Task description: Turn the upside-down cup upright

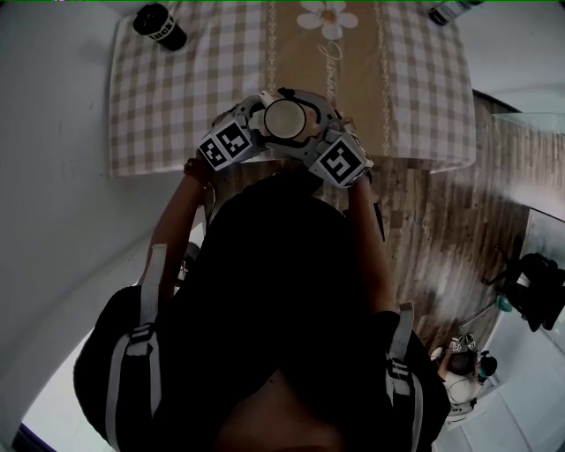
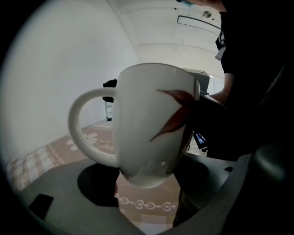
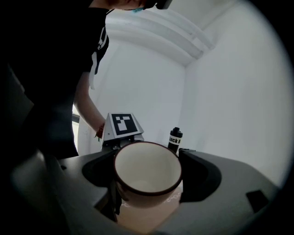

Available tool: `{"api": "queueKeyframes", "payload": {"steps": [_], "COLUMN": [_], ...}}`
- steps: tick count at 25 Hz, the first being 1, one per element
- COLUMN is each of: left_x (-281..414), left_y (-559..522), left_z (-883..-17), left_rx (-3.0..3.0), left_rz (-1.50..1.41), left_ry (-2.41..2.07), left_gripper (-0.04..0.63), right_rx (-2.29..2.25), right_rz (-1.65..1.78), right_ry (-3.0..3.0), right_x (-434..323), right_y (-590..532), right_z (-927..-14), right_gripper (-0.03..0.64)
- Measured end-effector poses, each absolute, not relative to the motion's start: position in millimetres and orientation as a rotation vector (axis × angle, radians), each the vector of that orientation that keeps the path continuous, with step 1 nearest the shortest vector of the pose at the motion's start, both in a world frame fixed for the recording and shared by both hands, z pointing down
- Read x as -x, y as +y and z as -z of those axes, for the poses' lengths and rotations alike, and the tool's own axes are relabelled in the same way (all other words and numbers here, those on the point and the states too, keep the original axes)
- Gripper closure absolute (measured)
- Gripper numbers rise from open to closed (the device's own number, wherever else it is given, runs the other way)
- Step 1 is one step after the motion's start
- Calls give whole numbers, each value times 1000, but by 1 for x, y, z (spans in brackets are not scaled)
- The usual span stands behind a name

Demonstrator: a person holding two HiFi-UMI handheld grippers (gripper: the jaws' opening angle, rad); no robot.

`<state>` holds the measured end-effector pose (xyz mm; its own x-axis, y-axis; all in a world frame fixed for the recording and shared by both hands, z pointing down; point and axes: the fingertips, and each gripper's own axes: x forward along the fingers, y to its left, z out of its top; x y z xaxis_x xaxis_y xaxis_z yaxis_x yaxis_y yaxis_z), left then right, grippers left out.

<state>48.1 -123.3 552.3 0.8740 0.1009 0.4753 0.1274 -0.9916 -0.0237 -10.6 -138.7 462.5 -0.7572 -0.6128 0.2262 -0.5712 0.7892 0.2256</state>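
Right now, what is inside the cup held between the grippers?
The cup shows only its bare white inner wall and part of the floor; nothing lies there. Its near inner wall is hidden behind the rim.

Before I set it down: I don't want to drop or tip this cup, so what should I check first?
1. Cup mouth up: ok, its base points down and its inside shows from above.
2. Left gripper hold: ok, jaws on both sides of the base.
3. Right gripper hold: ok, jaws against the rim's sides.
4. Handle free of jaws: ok, it sticks out sideways.
5. Cup resting on tablecloth: not ok, it hangs above.
6. Black bottle away from landing spot: ok, at the far corner.
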Motion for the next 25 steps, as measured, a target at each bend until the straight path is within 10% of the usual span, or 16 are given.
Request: {"api": "queueKeyframes", "payload": {"steps": [25], "left_x": [-71], "left_y": [-143], "left_z": [-634], "left_rx": [3001], "left_rz": [1191], "left_ry": [-160], "left_gripper": [244], "right_rx": [-784], "right_rz": [2], "right_ry": [-2694], "right_x": [-22], "right_y": [-167], "right_z": [-536], "right_gripper": [202]}}
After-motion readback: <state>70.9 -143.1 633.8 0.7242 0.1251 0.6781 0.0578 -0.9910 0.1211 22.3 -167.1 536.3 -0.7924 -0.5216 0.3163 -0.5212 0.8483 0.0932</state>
